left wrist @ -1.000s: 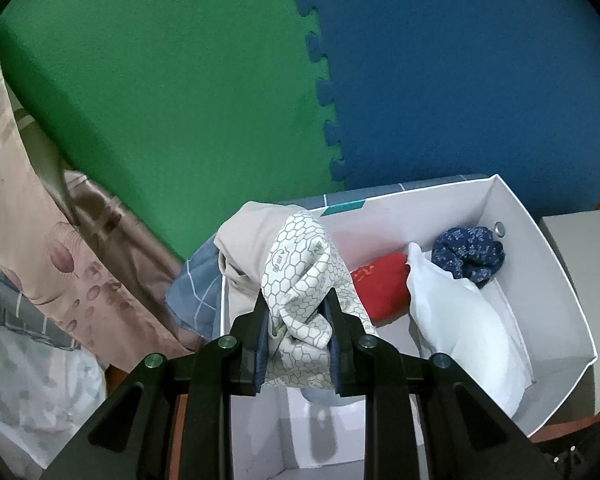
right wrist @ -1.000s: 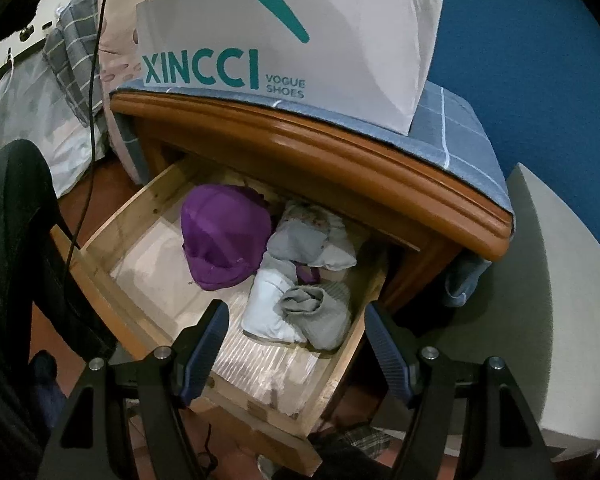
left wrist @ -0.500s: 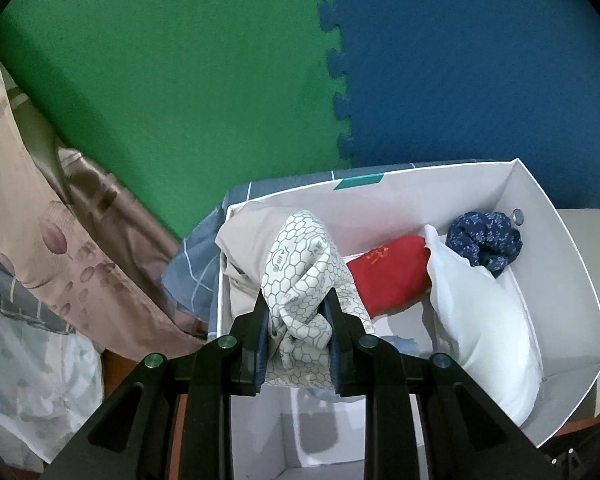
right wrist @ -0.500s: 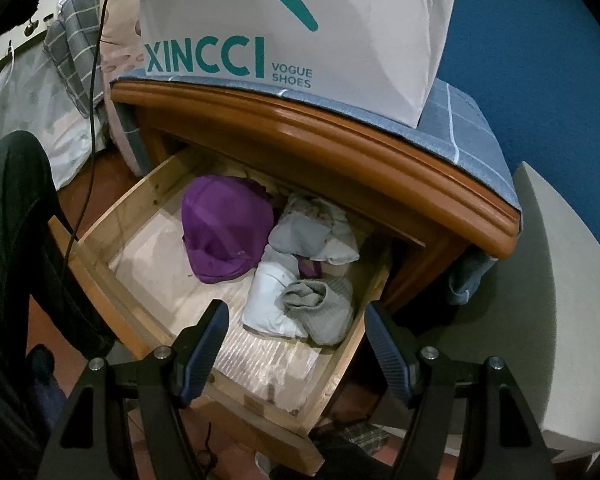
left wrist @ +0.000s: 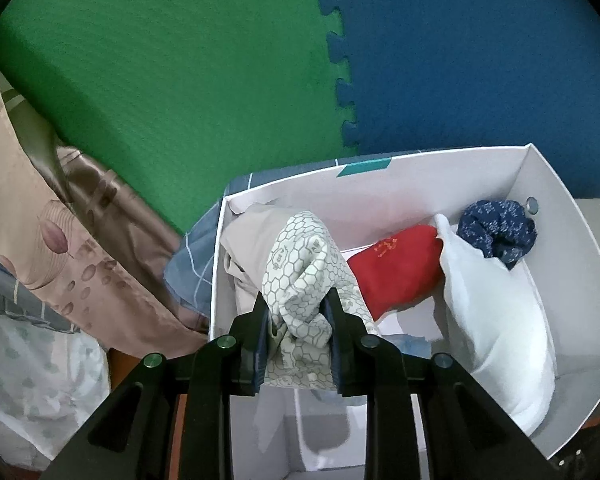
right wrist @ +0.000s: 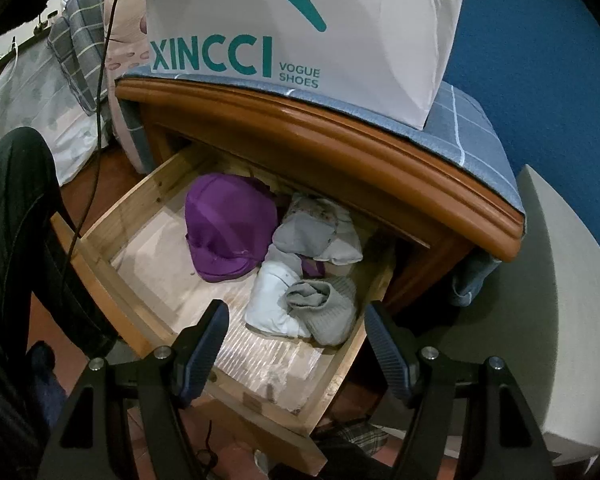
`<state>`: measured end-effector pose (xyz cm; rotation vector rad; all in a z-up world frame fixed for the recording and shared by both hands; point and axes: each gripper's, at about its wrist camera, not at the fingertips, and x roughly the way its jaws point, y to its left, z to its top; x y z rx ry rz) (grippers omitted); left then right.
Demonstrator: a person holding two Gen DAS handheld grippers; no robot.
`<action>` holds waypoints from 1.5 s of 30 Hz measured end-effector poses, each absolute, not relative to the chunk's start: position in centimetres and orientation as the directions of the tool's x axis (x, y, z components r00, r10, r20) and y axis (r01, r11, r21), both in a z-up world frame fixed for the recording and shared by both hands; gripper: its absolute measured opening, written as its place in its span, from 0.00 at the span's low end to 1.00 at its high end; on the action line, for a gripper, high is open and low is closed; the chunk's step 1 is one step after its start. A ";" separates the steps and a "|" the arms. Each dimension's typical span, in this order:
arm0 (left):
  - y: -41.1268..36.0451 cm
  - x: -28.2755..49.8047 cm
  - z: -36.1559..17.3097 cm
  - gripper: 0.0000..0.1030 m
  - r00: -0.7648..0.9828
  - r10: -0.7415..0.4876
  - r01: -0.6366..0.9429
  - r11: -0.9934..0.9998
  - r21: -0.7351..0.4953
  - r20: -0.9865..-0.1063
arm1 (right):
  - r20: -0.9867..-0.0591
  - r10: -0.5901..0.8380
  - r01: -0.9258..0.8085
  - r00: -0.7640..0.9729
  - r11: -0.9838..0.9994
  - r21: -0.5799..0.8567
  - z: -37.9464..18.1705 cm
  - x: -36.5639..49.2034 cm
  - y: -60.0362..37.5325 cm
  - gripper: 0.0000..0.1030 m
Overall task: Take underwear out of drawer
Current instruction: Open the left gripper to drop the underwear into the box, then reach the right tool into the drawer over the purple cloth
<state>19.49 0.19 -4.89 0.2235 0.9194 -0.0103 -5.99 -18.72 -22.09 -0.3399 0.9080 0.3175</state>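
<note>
My left gripper (left wrist: 298, 312) is shut on cream underwear with a hexagon print (left wrist: 304, 268) and holds it over the left end of a white shoe box (left wrist: 572, 240). The box holds beige (left wrist: 244, 228), red (left wrist: 400, 264), white (left wrist: 496, 320) and navy patterned (left wrist: 496, 232) pieces. My right gripper (right wrist: 296, 324) is open and empty above the open wooden drawer (right wrist: 112, 280). The drawer holds a purple piece (right wrist: 228, 228), grey pieces (right wrist: 320, 236) (right wrist: 324, 304) and a white piece (right wrist: 272, 300).
The shoe box (right wrist: 340, 36) stands on the wooden nightstand (right wrist: 340, 160) over a blue checked cloth (right wrist: 476, 128). Green (left wrist: 160, 60) and blue (left wrist: 480, 52) foam mats cover the wall. Bedding (left wrist: 40, 240) lies left. A dark-trousered leg (right wrist: 16, 240) is left of the drawer.
The left gripper has moved with the hexagon-print underwear further over the box, so more of the box interior shows. The right gripper has drifted slightly, still open above the drawer.
</note>
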 end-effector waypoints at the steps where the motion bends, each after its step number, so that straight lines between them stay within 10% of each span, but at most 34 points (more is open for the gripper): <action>1: 0.3 19.6 -4.9 0.25 0.613 0.092 0.096 0.977 0.189 -0.785 | -0.808 0.124 -0.407 0.576 0.901 -0.152 -22.1 -6.0 -18.7 0.70; 4: 0.9 19.4 -4.3 0.41 0.665 0.108 0.063 0.978 0.199 -0.739 | -0.808 0.123 -0.408 0.576 0.900 -0.153 -22.1 -6.0 -18.7 0.70; 6: 1.6 19.0 -3.5 0.82 0.708 0.098 0.052 0.980 0.190 -0.699 | -0.808 0.123 -0.407 0.576 0.900 -0.153 -22.1 -6.0 -18.8 0.70; 14: 7.2 11.9 1.5 0.99 0.893 -0.002 0.038 0.997 0.071 -0.450 | -0.800 0.128 -0.410 0.586 0.899 -0.157 -21.9 -6.4 -18.5 0.70; 18: 11.9 7.5 1.5 1.00 0.939 -0.057 0.050 0.998 -0.032 -0.340 | -0.807 0.115 -0.433 0.579 0.882 -0.185 -22.3 -6.6 -17.8 0.70; 33: 25.0 3.6 -10.9 0.99 0.881 -0.083 -0.109 0.923 -0.370 -0.466 | -0.845 0.089 -0.491 0.527 0.844 -0.217 -23.8 -4.4 -13.3 0.70; 45: 23.4 1.6 -13.2 1.00 0.919 -0.081 -0.040 0.955 -0.294 -0.387 | -0.823 0.028 -0.760 0.568 0.402 -0.511 -29.9 -1.5 -2.0 0.70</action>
